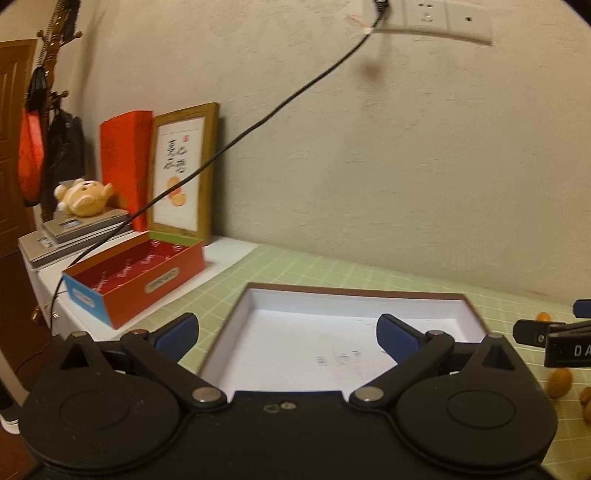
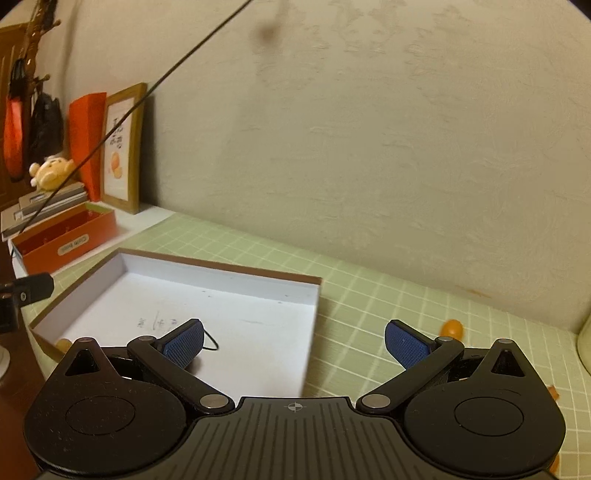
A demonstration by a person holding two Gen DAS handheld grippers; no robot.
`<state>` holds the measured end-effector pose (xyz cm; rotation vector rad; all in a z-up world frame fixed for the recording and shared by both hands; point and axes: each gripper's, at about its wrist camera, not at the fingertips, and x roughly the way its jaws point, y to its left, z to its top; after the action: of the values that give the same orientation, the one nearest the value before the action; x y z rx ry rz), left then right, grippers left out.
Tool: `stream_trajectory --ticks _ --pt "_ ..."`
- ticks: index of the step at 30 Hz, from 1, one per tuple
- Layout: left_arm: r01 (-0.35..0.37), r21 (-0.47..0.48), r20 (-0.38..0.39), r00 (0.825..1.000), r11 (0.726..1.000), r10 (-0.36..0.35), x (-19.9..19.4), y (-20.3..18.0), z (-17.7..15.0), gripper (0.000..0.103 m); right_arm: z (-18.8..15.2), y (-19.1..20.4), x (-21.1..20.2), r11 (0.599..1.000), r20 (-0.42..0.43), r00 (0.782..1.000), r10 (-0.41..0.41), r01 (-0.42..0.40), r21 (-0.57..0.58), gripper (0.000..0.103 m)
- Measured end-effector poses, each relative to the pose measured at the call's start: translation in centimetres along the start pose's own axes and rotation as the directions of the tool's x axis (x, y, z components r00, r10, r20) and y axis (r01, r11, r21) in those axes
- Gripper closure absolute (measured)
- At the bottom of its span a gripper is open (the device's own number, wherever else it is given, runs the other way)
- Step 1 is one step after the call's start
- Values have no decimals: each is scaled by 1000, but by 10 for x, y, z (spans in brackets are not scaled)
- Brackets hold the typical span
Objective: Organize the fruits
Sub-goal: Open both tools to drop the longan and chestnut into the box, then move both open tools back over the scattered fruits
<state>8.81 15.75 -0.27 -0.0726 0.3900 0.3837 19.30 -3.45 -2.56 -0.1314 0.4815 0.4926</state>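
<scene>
A beige textured wall [image 1: 369, 166] closes the rear of the scene, and before it lies a green grid-patterned mat [image 2: 388, 295]. The landmark is the shallow white-lined tray [image 1: 332, 306] with a brown rim, resting flat on the mat; its interior is bare apart from faint pencil marks. The left gripper [image 1: 287, 336] hovers at the tray's near edge, its blue-padded jaws spread wide with nothing between them. The right gripper [image 2: 293, 341] hangs over the tray's near right corner, likewise released and gripping nothing, its left pad above the tray floor and its right pad above the mat. Beyond the tray's far left corner stands an open orange box [image 1: 140, 273] with a red interior and one blue end; behind that box, a wooden picture frame [image 1: 183, 173] leans on the wall beside an upright red packet [image 1: 125, 162]. A plush toy [image 1: 83, 195] lies on stacked grey devices [image 1: 77, 232] further left of the tray. A black cable [image 1: 258, 122] runs slantwise from a wall socket [image 1: 428, 18] down past the frame. The fruits are small and orange, all outside the tray: one kumquat [image 2: 453, 328] lies on the mat right of the tray near the wall, and two more [image 1: 559, 382] lie right of it nearer the camera; another orange piece [image 2: 63, 344] shows at the tray's near left corner, too hidden to identify.
</scene>
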Motion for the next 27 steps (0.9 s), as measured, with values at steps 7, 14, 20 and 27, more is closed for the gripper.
stream_trajectory --ticks 7,14,20,27 --pt "55 28 18 998 998 -56 -8 -28 -1 6 -2 -32 -18 997 35 999 -33 31 71 0" --pt "98 27 29 995 995 -99 -11 -43 -1 6 -4 -47 -24 993 -25 1000 16 -13 117 0" --pt "126 25 33 991 992 -127 -15 -53 -4 6 -5 -49 -34 998 -9 999 -34 35 54 0" --pt "166 37 27 986 985 -167 -15 -70 -7 6 -10 -66 -46 996 -13 996 -86 87 30 0"
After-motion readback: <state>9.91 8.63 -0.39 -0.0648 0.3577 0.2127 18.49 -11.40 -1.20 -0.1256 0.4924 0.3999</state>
